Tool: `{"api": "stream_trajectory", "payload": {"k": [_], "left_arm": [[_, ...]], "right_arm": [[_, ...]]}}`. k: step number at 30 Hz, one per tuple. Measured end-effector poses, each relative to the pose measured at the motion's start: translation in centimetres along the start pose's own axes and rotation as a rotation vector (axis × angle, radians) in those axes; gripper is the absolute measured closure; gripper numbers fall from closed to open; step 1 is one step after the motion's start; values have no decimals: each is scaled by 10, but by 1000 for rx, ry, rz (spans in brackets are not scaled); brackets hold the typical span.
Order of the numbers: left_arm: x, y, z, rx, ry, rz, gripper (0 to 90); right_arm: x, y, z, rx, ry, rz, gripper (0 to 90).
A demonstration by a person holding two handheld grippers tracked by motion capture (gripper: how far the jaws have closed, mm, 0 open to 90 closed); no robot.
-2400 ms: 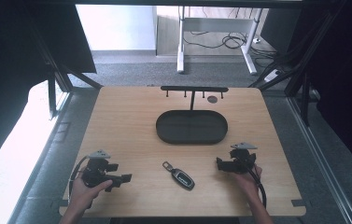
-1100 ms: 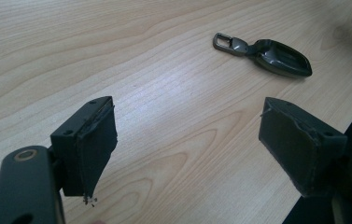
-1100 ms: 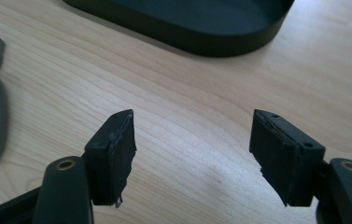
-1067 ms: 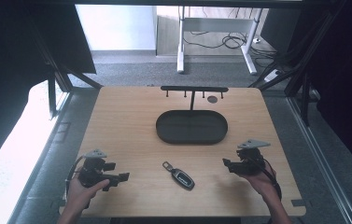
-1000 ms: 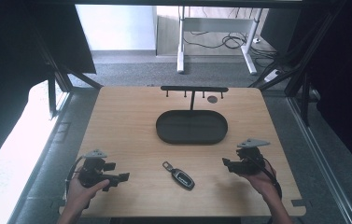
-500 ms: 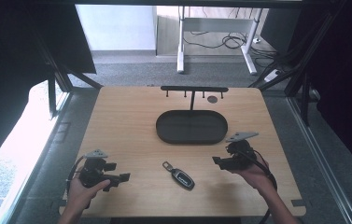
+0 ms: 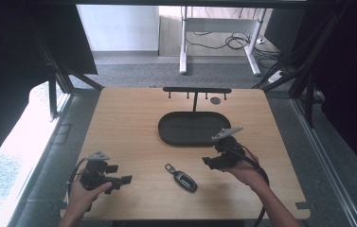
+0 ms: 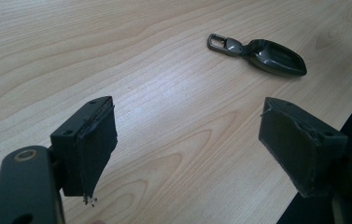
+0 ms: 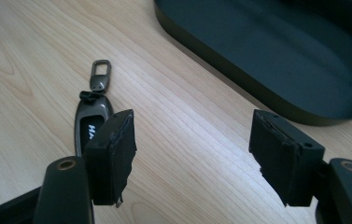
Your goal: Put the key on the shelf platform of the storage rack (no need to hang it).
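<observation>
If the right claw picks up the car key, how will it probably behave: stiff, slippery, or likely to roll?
The car key looks like a hard, glossy shell, so probably stiff and somewhat slippery. It lies flat on the table, so it is unlikely to roll. Its metal clip seems hinged and may dangle.

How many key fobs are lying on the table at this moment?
1. The key fob lies flat on the table, near its front edge, in front of the tray and apart from it. The tray looks empty, so none seems hidden.
</observation>
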State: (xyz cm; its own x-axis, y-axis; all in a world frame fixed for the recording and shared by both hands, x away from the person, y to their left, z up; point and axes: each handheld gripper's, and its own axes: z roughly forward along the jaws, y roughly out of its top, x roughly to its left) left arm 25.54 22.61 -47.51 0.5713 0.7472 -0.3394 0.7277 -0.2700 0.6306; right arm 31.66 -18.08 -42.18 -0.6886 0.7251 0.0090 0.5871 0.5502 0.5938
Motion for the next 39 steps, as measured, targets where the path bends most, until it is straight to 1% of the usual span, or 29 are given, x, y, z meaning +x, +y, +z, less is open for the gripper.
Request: {"api": "stream_trajectory", "payload": {"k": [5,7,10,12,13,19,25,30,34,39], "left_arm": [[0,0,1,1,-1,1,195],[0,0,1,2,-1,0,194],[0,0,1,2,-1,1,194],[-1,0,1,1,-2,2,195],[-1,0,1,3,-2,2,195],[-1,0,2,6,-4,5,194],[-1,0,2,1,-1,-1,194],[-1,0,3,2,-3,4,194],[-1,0,2,-5,-1,4,195],[-1,0,1,-8,-1,3,195]], "right_arm": [[8,13,4,6,16,-34,323],[10,15,6,11,20,-36,323],[14,22,14,24,22,-54,323],[15,22,15,28,23,-59,323],[19,25,18,40,25,-65,322],[28,30,29,64,33,-86,320],[37,33,41,93,47,-109,320],[46,34,52,126,55,-132,318],[52,34,60,141,72,-134,315],[57,32,68,173,76,-147,312]]}}
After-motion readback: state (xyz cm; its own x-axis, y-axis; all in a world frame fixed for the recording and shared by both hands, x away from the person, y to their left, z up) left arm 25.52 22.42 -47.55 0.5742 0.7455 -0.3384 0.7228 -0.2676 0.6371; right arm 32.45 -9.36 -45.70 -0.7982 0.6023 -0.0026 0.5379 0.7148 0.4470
